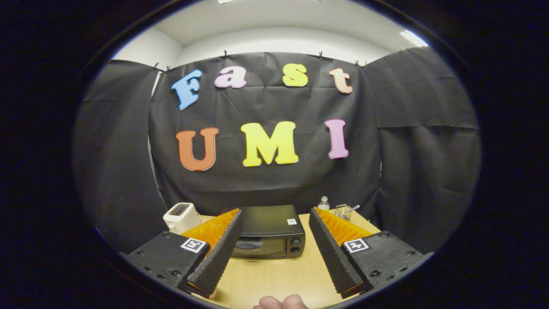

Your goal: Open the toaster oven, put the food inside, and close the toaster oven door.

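A black toaster oven (269, 234) sits on the wooden table (274, 279), beyond my fingers and between them, its door shut with the handle across the front and two knobs (295, 245) on its right side. My gripper (274, 212) is open, fingers spread wide on either side of the oven and well short of it, with nothing between them. A rounded, pale pink piece of something (281, 302) shows on the table just below the fingers; I cannot tell whether it is the food.
A white pop-up toaster (182, 216) stands at the back left of the table. At the back right are a small clear bottle (324, 203) and a clear container with a utensil (343, 210). Black cloth walls close in behind and on both sides.
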Demonstrator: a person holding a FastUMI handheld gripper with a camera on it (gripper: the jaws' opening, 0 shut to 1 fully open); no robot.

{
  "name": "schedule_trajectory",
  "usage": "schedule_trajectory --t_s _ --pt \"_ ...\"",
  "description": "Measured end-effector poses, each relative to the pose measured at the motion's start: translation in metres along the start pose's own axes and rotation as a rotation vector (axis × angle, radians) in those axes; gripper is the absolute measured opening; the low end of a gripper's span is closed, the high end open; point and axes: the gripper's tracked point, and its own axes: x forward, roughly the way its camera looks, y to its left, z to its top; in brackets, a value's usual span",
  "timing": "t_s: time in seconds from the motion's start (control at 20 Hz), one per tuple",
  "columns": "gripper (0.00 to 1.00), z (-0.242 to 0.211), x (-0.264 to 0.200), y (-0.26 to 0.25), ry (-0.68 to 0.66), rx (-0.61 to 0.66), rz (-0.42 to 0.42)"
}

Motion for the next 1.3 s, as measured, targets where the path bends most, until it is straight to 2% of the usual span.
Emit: schedule_trajectory --t_s 0.35,0.7,1.05,1.3 --pt "1.00 -0.052 0.089 0.041 0.104 0.007 0.104" --pt "1.00 -0.140 0.171 0.065 0.282 -0.046 0.136" --pt "1.00 -0.184 0.209 0.070 0.352 -0.091 0.102" --pt "1.00 -0.204 0.211 0.066 0.375 -0.103 0.059"
